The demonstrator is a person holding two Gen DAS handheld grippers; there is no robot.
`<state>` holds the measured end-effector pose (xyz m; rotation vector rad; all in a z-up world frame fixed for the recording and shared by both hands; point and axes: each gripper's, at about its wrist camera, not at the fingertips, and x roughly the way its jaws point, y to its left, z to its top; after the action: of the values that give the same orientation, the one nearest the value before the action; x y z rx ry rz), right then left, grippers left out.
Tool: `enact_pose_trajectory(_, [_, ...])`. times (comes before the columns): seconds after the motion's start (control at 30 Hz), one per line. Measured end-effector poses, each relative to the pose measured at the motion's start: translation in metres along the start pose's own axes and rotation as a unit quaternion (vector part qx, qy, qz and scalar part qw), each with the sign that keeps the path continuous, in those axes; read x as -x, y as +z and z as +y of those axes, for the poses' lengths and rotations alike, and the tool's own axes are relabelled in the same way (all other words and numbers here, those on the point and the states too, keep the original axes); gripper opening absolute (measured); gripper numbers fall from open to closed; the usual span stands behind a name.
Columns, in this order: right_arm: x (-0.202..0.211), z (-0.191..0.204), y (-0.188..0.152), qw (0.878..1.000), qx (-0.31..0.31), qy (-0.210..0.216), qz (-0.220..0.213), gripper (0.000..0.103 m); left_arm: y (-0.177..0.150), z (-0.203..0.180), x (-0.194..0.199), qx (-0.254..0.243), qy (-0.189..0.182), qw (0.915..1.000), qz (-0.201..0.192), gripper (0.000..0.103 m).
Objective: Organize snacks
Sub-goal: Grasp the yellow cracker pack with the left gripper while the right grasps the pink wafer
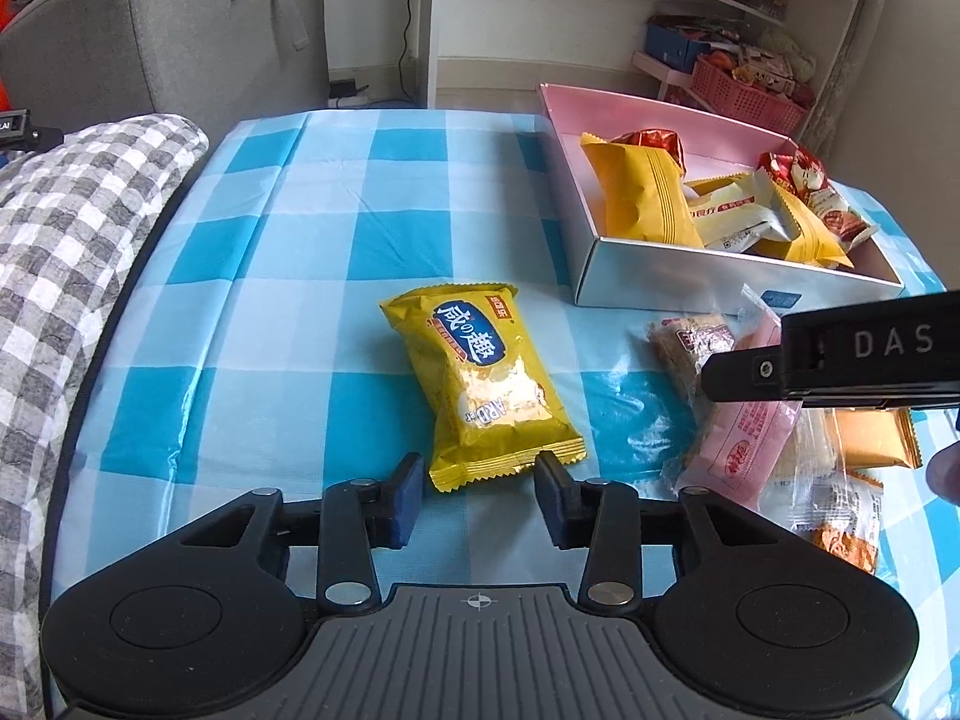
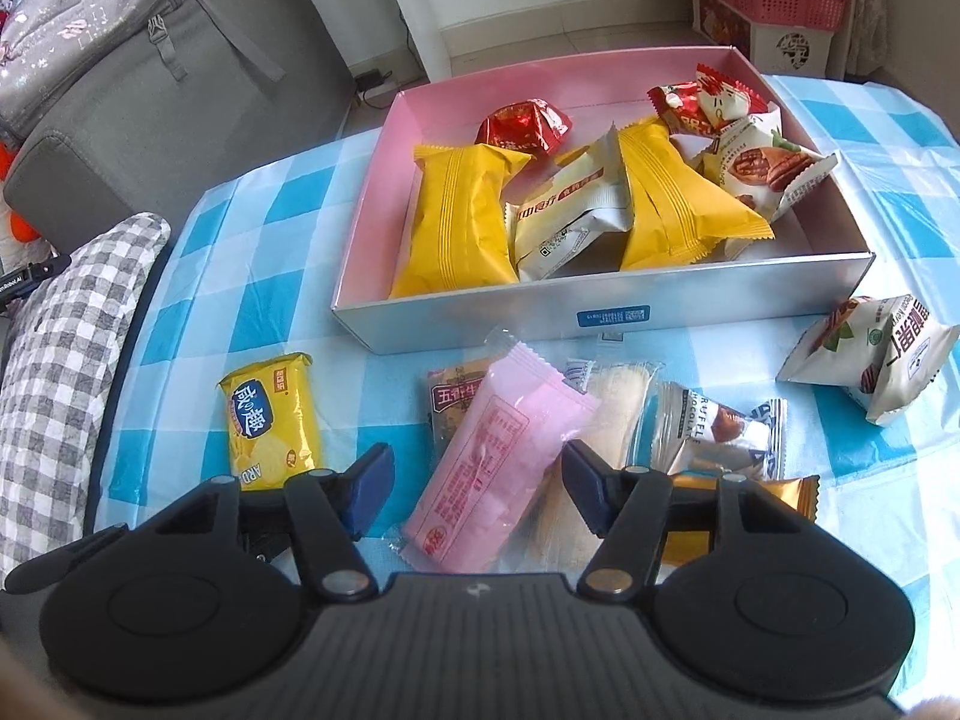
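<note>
A yellow biscuit pack (image 1: 486, 378) lies on the blue checked tablecloth; my left gripper (image 1: 480, 498) is open, its fingers either side of the pack's near edge. The pack also shows in the right wrist view (image 2: 273, 420). My right gripper (image 2: 477, 489) is open over a pink wrapped snack (image 2: 492, 468), which lies on a pile of loose snacks. A pink-lined box (image 2: 600, 315) holds several packs, among them two yellow ones (image 2: 462, 222). The box shows in the left wrist view (image 1: 708, 276) too.
A white nut pack (image 2: 882, 360) lies right of the box front. A truffle pack (image 2: 714, 426) and an orange pack (image 1: 870, 447) lie in the pile. A grey checked cushion (image 1: 72, 252) borders the table's left edge. Shelves with pink baskets (image 1: 744, 96) stand behind.
</note>
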<state>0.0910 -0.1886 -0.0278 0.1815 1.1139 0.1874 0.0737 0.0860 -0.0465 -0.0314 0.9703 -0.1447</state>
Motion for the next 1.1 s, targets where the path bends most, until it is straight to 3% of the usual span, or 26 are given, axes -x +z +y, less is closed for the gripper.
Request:
enact_pose_trajectory(0.07, [0.0,0.005,-0.002,1.0,0.021,-0.01,-0.003,0.055,0.001,0.0,0.001,0.007,0.002,0.9999,-0.01,0.054])
enact_pose_trajectory(0.13, [-0.003,0.008,-0.003,0.999,0.044,-0.005,0.006,0.039,0.002,-0.001,0.001,0.008,0.001,0.9998,-0.017,0.056])
enact_pose_trajectory(0.2, [-0.005,0.009,-0.005,0.999,0.052,0.003,0.014,0.035,0.003,-0.003,0.0,0.01,-0.003,0.9997,-0.024,0.059])
enact_pose_trajectory(0.4, [-0.013,0.008,-0.006,0.996,0.072,0.031,0.031,0.034,0.006,-0.001,-0.009,0.033,0.002,0.999,-0.03,0.059])
enact_pose_trajectory(0.67, [-0.019,0.017,-0.014,0.993,0.109,0.011,0.039,0.032,0.012,0.002,-0.017,0.047,0.007,0.9978,-0.045,0.059])
enact_pose_trajectory(0.97, [-0.001,0.015,-0.008,0.994,0.101,0.026,0.038,0.029,0.021,0.004,-0.016,0.084,-0.008,0.9956,-0.042,0.073])
enact_pose_trajectory(1.1, [0.006,0.011,-0.005,0.995,0.094,0.029,0.032,0.029,0.026,0.003,-0.019,0.098,0.002,0.9943,-0.042,0.074])
